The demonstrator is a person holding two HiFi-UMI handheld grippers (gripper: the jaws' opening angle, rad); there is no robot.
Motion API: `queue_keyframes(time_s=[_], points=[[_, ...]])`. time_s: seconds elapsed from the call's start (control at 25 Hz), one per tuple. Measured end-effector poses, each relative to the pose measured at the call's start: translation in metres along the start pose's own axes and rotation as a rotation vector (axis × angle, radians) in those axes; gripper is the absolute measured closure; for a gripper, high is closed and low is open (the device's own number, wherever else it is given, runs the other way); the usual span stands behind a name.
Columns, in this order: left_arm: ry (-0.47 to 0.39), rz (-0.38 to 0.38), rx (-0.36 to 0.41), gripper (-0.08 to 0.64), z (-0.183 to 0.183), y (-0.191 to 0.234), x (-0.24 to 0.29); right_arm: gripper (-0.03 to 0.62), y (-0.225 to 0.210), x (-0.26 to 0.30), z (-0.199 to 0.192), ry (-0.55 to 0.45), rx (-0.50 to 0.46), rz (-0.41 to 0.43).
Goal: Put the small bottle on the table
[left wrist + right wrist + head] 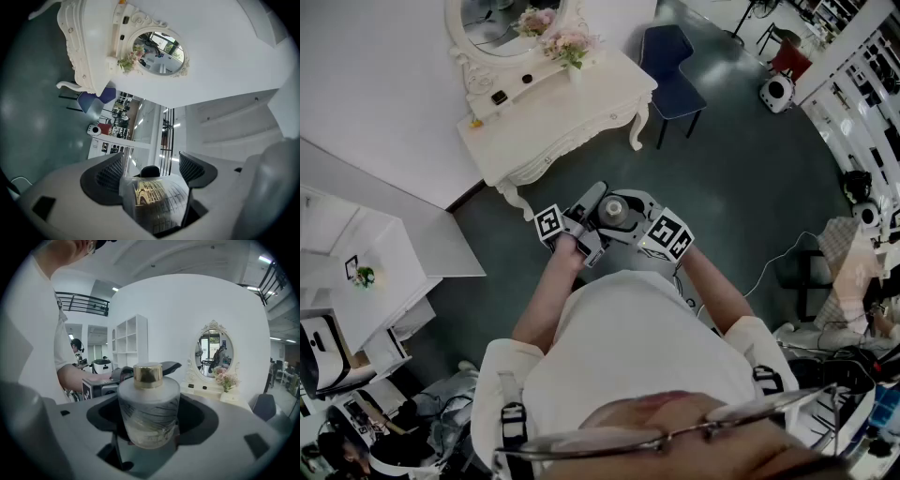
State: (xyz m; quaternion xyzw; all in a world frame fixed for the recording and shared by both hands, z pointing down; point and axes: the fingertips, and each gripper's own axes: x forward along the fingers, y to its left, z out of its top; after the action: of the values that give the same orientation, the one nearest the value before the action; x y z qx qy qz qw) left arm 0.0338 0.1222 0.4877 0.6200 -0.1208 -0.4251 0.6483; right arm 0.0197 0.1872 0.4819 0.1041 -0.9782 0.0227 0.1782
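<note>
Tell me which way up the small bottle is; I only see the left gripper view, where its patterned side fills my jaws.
Observer: Upright. The right gripper view shows the small bottle standing between the jaws of the right gripper, gold cap on top.
Operator: Is it over the table?
Observer: No. The head view shows it just in front of the person's torso, above the dark floor; the white dressing table stands further ahead.
</note>
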Motion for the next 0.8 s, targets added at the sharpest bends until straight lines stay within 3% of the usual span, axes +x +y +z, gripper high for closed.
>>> queue_keyframes(time_s=[0.8], points=[[0.003, -0.004, -0.017, 0.193, 0.017, -0.008, -0.016, 0.249, 0.006, 0.025, 0.003, 0.016, 0.011, -0.018]])
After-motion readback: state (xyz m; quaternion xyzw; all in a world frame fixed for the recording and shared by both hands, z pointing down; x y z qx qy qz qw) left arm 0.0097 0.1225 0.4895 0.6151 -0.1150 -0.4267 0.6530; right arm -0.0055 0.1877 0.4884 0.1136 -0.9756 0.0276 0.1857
